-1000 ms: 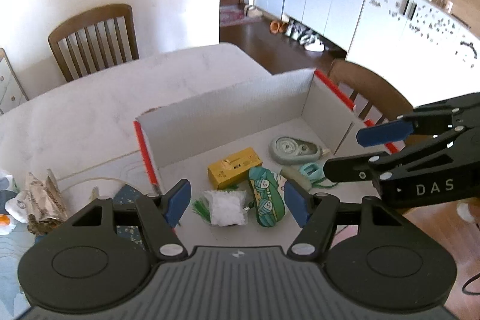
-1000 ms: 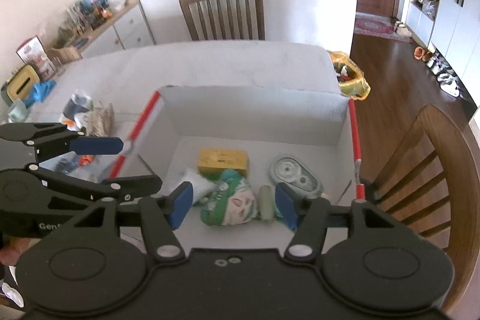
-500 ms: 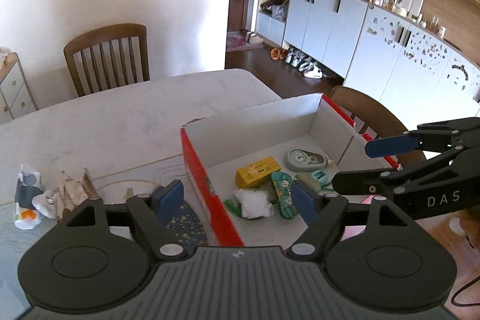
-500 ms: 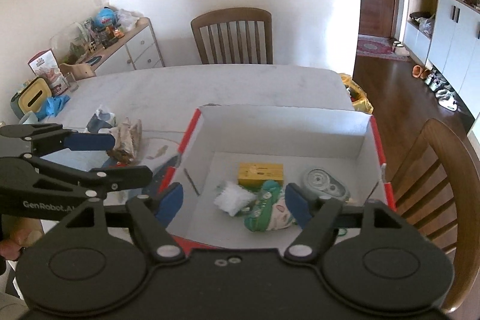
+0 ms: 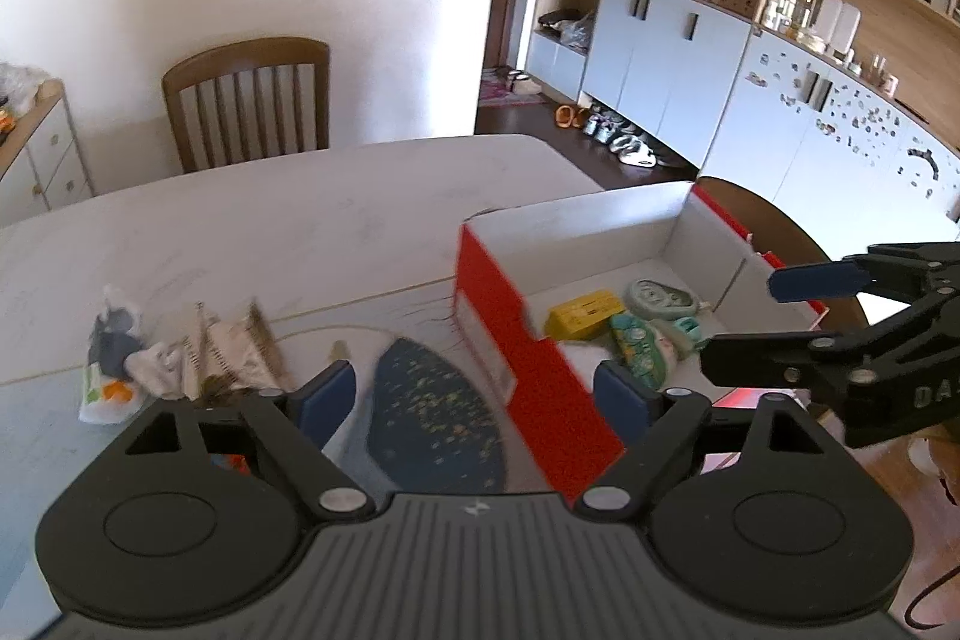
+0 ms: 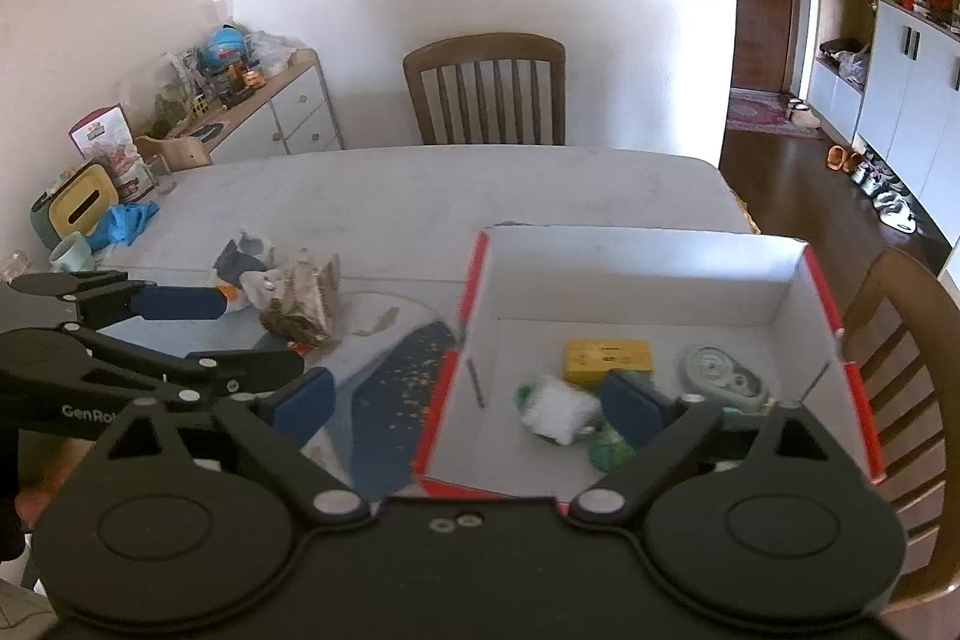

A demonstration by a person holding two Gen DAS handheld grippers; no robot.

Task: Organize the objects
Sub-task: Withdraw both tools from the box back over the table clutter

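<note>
My left tool (image 5: 474, 394) hangs spread and empty at the bottom centre of its frame, its blue pads straddling a dark blue speckled pouch (image 5: 432, 412) and the near red corner of the box (image 5: 528, 358). My right tool (image 6: 468, 400) is likewise spread wide with nothing between its pads, low in its own frame; one pad sits over the desk (image 6: 420, 196), the other over the box interior.

The red-and-white cardboard box (image 6: 648, 262) fills the right half of the right wrist view. Inside it lie a yellow packet (image 6: 607, 355) near the back, a grey-green tape dispenser (image 6: 717, 370) to its right, a white crumpled bag (image 6: 558, 409) in front, and a green patterned case (image 5: 633, 349) beside the packet; the motion blur hides finer detail.

Left of the box, the pouch lies flat on the desk, touching the box's left wall. Further left sits a heap of crumpled wrappers (image 6: 300, 298) beside a small grey-and-white packet (image 6: 243, 262). A wooden chair (image 6: 486, 88) stands at the far edge of the desk, upper centre, against the white wall.
</note>
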